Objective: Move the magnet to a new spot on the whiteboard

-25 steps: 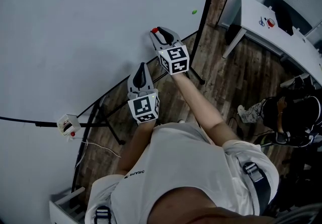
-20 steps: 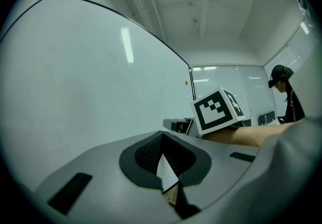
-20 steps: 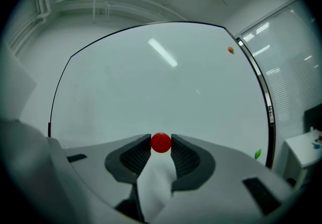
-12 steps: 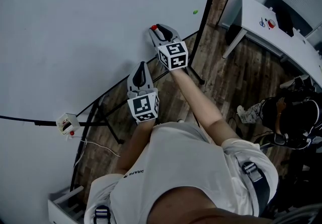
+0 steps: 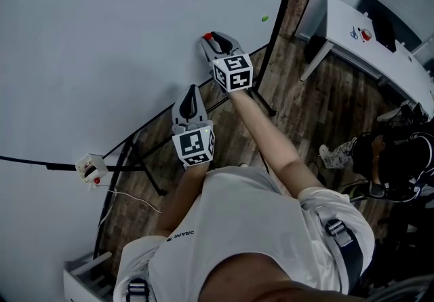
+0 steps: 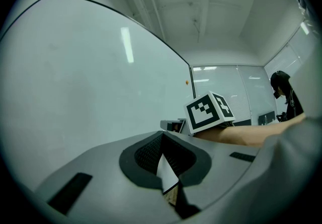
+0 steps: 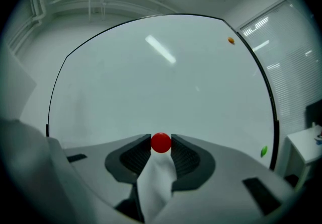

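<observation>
At lower centre the red magnet (image 7: 161,143) is being pinched by the right gripper (image 7: 161,146), best landed flat on the whiteboard (image 7: 151,77), the left gripper (image 6: 164,153) idling closed

Both arms are reaching forward, claws pointing level. Left claw (image 5: 192,93) is sitting closer to the torso, its jaws meeting at the tips. Right claw (image 5: 213,40) is reaching further out ahead of the left, its jaws pinching the red magnet (image 7: 161,143) at their tips. Right forearm (image 5: 268,138) is stretching out nearly straight.
</observation>
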`<state>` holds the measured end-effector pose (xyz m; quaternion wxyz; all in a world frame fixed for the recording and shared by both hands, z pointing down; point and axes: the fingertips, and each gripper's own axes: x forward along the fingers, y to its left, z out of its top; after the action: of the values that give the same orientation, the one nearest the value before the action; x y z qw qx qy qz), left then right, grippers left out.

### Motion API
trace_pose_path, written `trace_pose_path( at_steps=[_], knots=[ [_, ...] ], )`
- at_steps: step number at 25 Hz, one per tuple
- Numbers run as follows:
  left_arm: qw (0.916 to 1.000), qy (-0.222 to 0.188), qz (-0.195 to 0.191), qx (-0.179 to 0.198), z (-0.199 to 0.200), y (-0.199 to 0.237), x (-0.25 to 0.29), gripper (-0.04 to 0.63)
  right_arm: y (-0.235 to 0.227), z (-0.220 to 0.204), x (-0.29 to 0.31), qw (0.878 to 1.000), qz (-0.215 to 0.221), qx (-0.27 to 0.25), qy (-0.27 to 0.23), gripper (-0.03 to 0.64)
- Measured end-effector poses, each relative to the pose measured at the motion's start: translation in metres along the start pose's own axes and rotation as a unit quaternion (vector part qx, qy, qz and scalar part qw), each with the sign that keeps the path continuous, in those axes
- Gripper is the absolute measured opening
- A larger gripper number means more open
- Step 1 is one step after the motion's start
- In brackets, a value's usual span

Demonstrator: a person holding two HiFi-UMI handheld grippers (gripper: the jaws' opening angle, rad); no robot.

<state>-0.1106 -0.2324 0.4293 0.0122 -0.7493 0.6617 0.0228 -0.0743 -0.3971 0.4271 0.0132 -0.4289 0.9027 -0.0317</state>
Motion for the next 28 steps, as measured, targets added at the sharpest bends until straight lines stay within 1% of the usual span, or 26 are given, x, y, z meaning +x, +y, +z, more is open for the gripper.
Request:
trace_pose_path(
  at_steps=[12,17,28],
  knots=[
    [1.0,0.0,0.004,-0.002,0.0,0.009,0.0,0.002,0.001,0.007,0.015,1.0,-0.001,-0.013,-0.004,0.13],
    [0.9999,-0.005,0.005,0.008,0.004,0.009,0.001,0.002,-0.002,0.013,0.017,1.0,-0.003,-0.019,-0.009,0.13],
    [1.0,-0.002,0.005,0.007,0.0,0.014,0.002,0.002,-0.003,0.016,0.027,1.0,-0.002,-0.027,-0.01,0.13]
  ],
)
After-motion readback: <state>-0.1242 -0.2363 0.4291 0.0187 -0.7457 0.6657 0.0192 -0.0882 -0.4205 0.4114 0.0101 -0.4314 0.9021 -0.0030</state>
